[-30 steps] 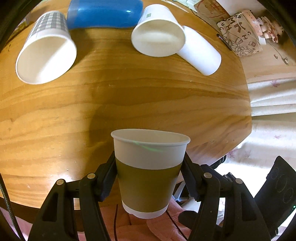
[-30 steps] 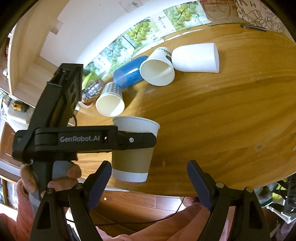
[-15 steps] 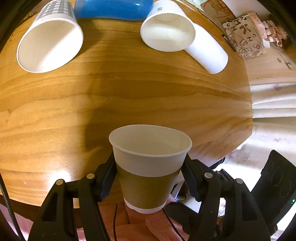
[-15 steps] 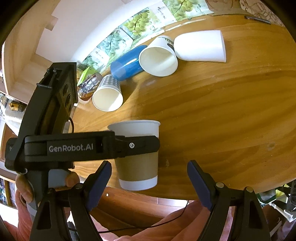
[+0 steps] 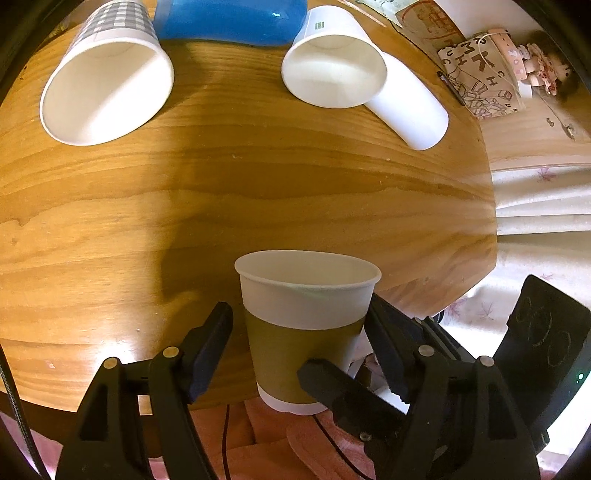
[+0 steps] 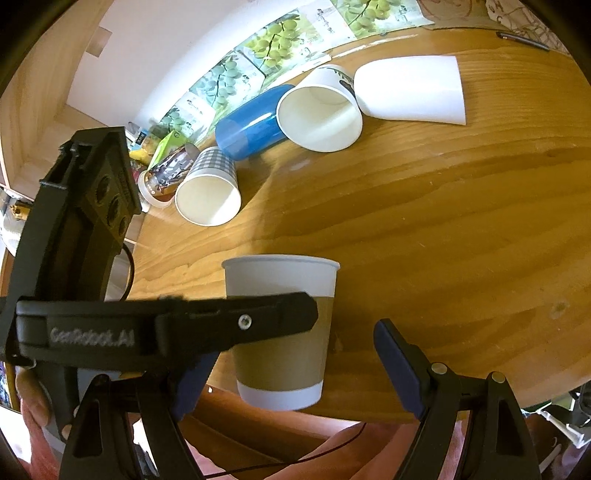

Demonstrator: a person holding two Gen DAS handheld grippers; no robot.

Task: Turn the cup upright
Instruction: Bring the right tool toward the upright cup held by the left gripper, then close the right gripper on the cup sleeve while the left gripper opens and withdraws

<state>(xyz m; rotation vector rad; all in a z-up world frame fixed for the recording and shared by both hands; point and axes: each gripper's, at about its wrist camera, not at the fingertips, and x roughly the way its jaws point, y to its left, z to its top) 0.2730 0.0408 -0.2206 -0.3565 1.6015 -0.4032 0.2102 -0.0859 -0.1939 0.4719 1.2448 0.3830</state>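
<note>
The brown-sleeved cup (image 5: 307, 325) stood upright, mouth up, at the near edge of the wooden table (image 5: 258, 206), its base hanging past the edge as seen from the left wrist camera. The left gripper (image 5: 301, 332) had its fingers spread wide around the cup: the left finger (image 5: 212, 343) stood clear of the cup's side with a visible gap, while the right finger (image 5: 388, 332) sat just beside the cup's wall, and contact there could not be told. The right gripper (image 6: 291, 373) was also spread wide and held nothing; its fingers (image 6: 397, 365) sat near the table edge, with the cup between them in that view and the left gripper's arm crossing in front of the cup's sleeve. Beyond the cup, across the table, four more cups lay on their sides: a checked cup (image 5: 107, 74) to the far left, a blue cup (image 5: 229, 18) behind it, a white cup (image 5: 334, 70) with its mouth toward the camera, and a plain white cup (image 5: 410, 110) touching it on the right.
</note>
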